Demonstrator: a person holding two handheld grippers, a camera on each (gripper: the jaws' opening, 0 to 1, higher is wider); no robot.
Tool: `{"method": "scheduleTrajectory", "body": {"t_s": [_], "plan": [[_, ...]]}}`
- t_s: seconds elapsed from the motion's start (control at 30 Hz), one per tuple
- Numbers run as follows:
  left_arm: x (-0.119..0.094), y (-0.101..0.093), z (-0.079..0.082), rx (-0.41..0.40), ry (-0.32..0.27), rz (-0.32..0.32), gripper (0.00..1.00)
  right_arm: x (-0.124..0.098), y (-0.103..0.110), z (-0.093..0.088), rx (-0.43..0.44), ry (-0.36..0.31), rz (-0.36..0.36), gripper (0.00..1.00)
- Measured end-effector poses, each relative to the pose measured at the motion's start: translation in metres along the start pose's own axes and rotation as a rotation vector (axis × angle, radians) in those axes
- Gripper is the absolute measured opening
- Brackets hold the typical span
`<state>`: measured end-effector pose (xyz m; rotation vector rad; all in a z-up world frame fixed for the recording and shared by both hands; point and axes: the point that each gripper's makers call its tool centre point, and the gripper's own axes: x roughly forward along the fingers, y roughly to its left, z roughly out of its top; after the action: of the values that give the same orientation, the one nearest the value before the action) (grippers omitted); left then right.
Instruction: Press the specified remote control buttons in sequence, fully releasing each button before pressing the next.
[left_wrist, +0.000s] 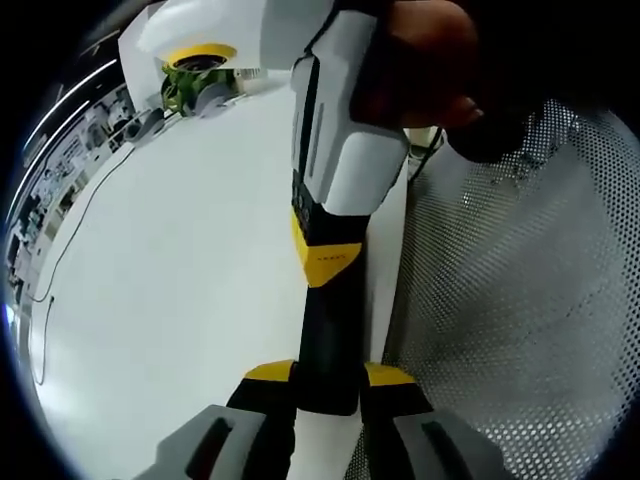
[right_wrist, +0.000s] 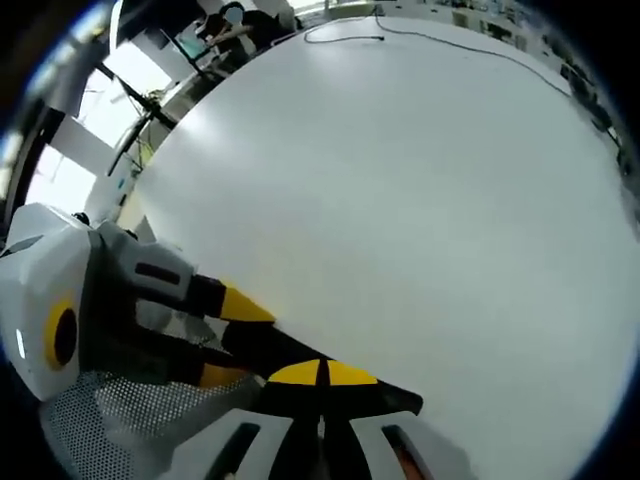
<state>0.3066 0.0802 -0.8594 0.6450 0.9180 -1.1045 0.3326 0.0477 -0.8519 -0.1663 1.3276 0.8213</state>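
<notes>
A slim black remote control (left_wrist: 325, 335) is seen edge-on, running up from between my left gripper's (left_wrist: 328, 376) yellow-tipped jaws, which are shut on it. My right gripper (left_wrist: 325, 262), held by a hand (left_wrist: 430, 60), comes down from the top, its yellow tips together against the remote's far end. In the right gripper view, the right gripper (right_wrist: 322, 374) is shut, its tips resting on the remote (right_wrist: 275, 345). The left gripper (right_wrist: 232, 340) reaches in from the left and clamps the remote. The buttons are hidden.
A white table (right_wrist: 400, 180) spreads beneath both grippers. A perforated white mesh surface (left_wrist: 510, 300) lies beside the remote; the mesh (right_wrist: 120, 410) also sits under the left gripper. A thin cable (left_wrist: 70, 240) and a white device with a yellow ring (left_wrist: 200, 55) sit at the table's far edge.
</notes>
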Motion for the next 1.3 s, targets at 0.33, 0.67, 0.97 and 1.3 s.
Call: {"method": "scheduleTrajectory", "body": {"t_s": [0.33,0.67,0.97,1.3], "plan": [[0.001,0.001,0.0,0.001,0.002,-0.002,0.24,-0.002,-0.003,-0.002,0.03,0.006,0.012,0.0],[0.001,0.0,0.0,0.008,0.005,-0.005,0.24,0.004,-0.002,0.004,-0.018,-0.023,-0.017,0.0],[0.001,0.0,0.001,0.013,0.002,-0.007,0.24,0.003,-0.012,-0.001,-0.005,0.017,-0.052,0.0],[0.001,0.001,0.001,0.009,0.001,-0.004,0.24,-0.004,-0.006,-0.007,0.048,0.055,-0.014,0.0]]}}
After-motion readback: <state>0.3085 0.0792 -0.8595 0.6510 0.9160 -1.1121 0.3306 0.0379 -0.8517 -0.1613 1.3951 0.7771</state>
